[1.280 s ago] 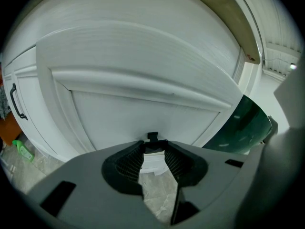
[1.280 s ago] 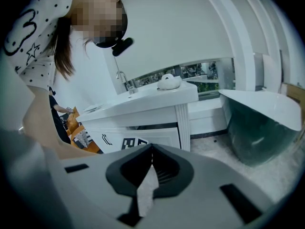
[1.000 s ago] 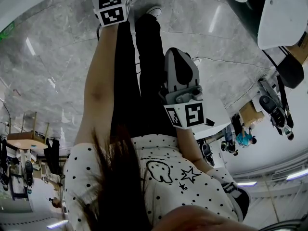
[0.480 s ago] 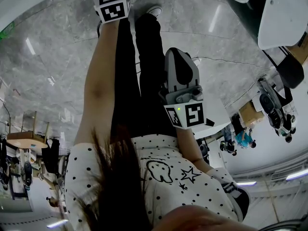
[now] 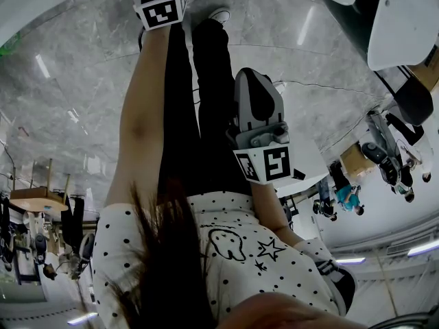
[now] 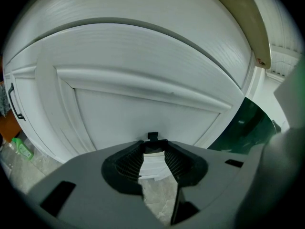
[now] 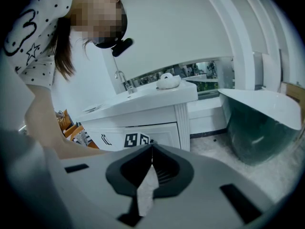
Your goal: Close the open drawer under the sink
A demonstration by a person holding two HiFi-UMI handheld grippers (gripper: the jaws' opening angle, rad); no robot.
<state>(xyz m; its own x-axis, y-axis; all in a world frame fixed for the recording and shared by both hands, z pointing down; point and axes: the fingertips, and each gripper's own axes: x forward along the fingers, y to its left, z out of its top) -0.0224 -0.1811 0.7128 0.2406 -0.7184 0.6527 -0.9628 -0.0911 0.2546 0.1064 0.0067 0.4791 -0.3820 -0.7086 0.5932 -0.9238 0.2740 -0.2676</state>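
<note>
While the right gripper (image 5: 255, 101) stays closed mid-frame, the left gripper (image 5: 159, 2) creeps toward the top edge, jaws slightly apart, facing the white drawer front (image 6: 143, 109).

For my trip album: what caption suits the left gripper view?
Open, empty claw facing a white panelled cabinet front up close.

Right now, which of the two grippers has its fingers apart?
The left gripper: a gap between its fingers shows the white cabinet panel behind. On the right gripper, the fingers meet at their tips.
</note>
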